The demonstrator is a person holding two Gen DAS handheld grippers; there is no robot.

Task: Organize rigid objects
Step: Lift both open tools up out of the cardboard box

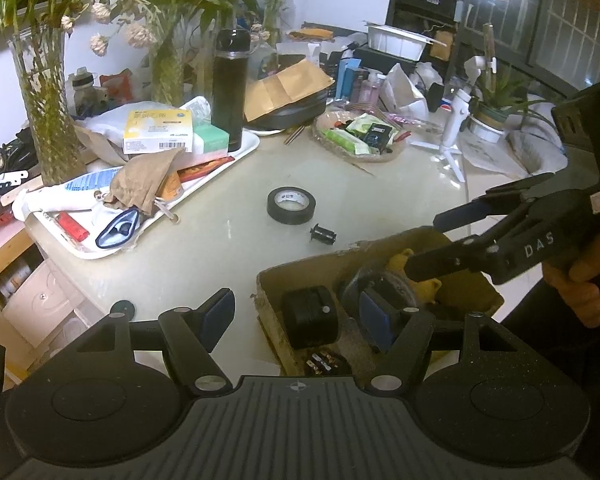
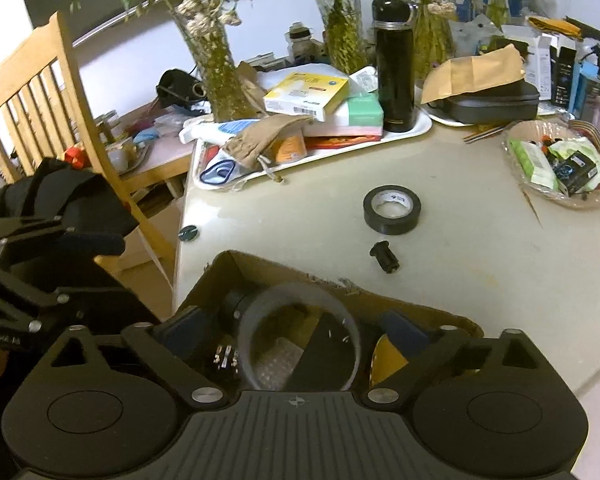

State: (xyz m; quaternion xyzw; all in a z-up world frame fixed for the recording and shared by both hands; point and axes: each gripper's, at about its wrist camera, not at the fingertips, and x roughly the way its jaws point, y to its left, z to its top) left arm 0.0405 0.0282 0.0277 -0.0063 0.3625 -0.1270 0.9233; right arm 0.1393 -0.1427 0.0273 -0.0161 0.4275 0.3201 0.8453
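Over the cardboard box [image 2: 428, 312] at the surface's near edge, the right hand-held gripper [image 2: 296, 330] stands wide around a clear tape ring [image 2: 354, 336], pads apart from it. The left hand-held gripper [image 1: 300, 312] straddles the box's left wall, half open, gripping nothing. A black tape roll [image 2: 392, 209] lies farther out.

Left wrist view. Cardboard box [image 1: 272, 320] at 6 o'clock on the desk [image 1: 220, 248], holding a squat cylinder [image 1: 310, 316], a ring [image 1: 380, 284] to its right, and a small connector [image 1: 326, 362] nearest the camera. Tape roll [image 1: 291, 205] at desk centre; small spool [image 1: 323, 234] just beside it toward 5 o'clock, between roll and box. Tray [image 1: 204, 196] at 10 o'clock, with a flask [image 1: 230, 88] standing on its far end. Wicker basket [image 1: 360, 136] at 1 o'clock. Vase [image 1: 46, 120] behind the tray, at 9 o'clock.
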